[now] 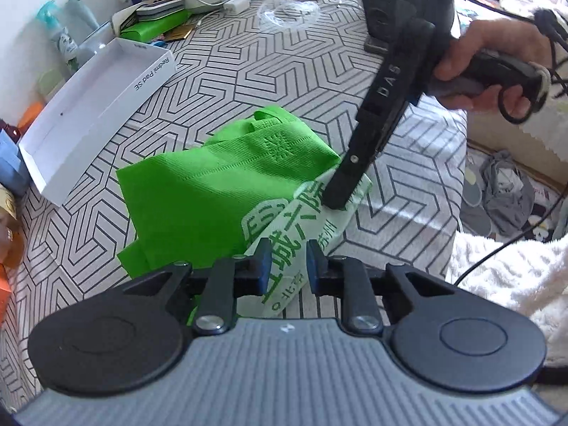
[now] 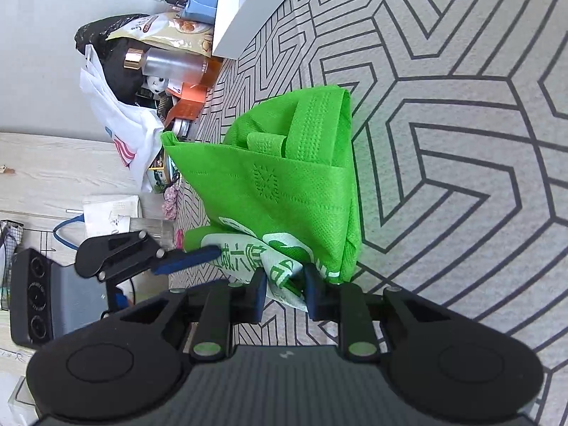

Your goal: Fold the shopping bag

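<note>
Lying half-folded on the patterned tabletop [image 1: 269, 71], shopping bag [image 1: 213, 195] bunched, not yet flat. Right tongs [image 2: 284, 293] pinching its printed corner; left tongs [image 1: 285, 266] narrow, fabric between, grip unclear. Several folds remaining.

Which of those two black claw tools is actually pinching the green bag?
The right gripper: the bag's printed corner is bunched between its blue pads. The left gripper only hovers above the print, nothing pinched.
</note>
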`<state>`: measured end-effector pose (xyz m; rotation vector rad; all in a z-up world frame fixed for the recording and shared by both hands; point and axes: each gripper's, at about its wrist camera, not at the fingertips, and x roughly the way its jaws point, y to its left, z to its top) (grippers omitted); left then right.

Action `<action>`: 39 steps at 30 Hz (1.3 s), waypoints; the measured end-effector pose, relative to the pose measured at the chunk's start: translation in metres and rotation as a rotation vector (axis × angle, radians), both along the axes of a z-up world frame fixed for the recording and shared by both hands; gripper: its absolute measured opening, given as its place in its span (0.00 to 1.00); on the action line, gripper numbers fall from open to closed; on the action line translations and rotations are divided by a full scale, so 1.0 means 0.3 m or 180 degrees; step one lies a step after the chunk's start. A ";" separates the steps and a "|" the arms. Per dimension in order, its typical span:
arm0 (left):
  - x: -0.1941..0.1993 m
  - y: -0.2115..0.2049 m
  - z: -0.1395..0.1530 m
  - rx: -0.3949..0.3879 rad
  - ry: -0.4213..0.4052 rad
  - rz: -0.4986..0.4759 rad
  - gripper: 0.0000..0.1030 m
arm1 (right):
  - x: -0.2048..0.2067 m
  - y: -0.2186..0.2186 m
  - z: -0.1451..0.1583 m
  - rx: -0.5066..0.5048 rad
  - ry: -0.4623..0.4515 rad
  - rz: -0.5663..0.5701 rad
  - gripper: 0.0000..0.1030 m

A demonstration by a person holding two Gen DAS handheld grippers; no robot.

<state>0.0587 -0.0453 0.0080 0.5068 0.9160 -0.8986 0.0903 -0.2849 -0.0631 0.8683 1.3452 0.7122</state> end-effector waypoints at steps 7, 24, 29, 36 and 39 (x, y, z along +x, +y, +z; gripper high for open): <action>0.014 -0.020 -0.011 0.0073 0.0022 -0.0051 0.20 | 0.002 0.001 0.006 -0.0043 -0.0017 0.0023 0.20; 0.035 -0.049 -0.042 0.0196 0.0062 0.0005 0.25 | -0.308 0.281 0.278 -0.2209 -0.2740 0.1077 0.40; 0.073 -0.049 -0.042 0.0199 0.0251 -0.0019 0.25 | -0.537 0.402 0.244 -0.3895 -0.4668 0.1794 0.38; 0.147 -0.027 -0.055 0.0082 0.0670 0.0045 0.27 | -0.594 0.455 0.161 -0.4295 -0.5040 0.2935 0.33; 0.146 -0.019 -0.060 0.0044 0.0682 0.0051 0.27 | -0.571 0.468 0.186 -0.4114 -0.4881 0.2986 0.32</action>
